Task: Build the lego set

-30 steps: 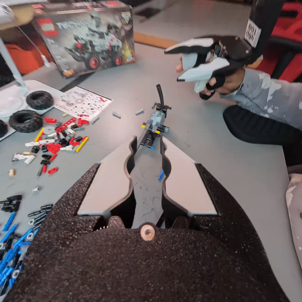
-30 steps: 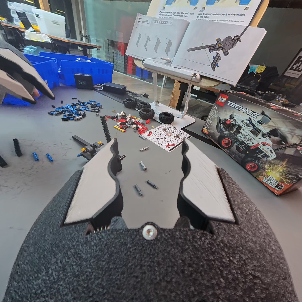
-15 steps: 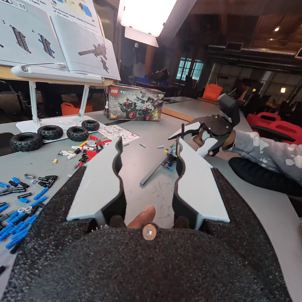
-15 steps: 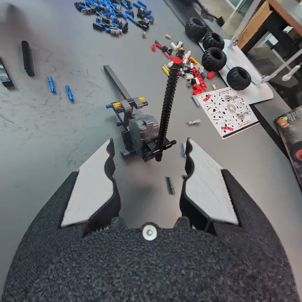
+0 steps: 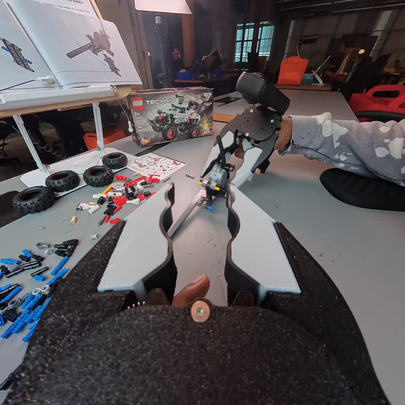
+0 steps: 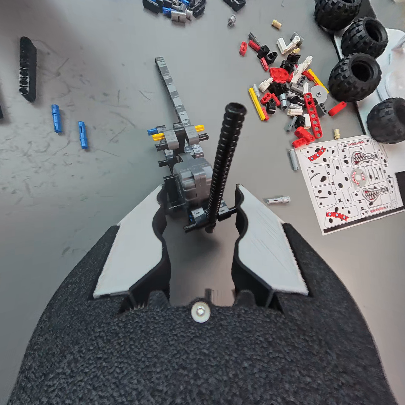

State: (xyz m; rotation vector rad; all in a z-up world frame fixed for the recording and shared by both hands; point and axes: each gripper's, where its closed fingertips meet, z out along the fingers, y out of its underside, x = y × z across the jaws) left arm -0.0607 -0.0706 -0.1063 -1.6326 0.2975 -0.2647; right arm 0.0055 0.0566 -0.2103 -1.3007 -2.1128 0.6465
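Observation:
A part-built lego assembly [image 6: 188, 175] lies on the grey table [image 6: 87, 197]: a grey motor block, a long dark grey beam, yellow and blue pins, and an upright black ribbed tube [image 6: 225, 157]. My right gripper [image 6: 199, 186] is open, its jaws standing on either side of the motor block's near end without closing on it. In the left wrist view the assembly [image 5: 215, 182] sits just past my open, empty left gripper [image 5: 200, 186], with the right gripper [image 5: 228, 168] over it from behind.
Loose red, black and white parts [image 6: 289, 87], a sticker sheet [image 6: 350, 182] and black tyres [image 6: 355, 76] lie right. Blue pins [image 6: 81, 134] and a black beam [image 6: 27, 68] lie left. The set box [image 5: 171, 116] and an instruction booklet on a stand [image 5: 65, 54] stand behind. There is about 20 cm between the tips of the two grippers.
My right gripper has come down and forward, so its open jaws now flank the assembly's motor block. The left gripper has lifted to a level view and edged closer to the assembly.

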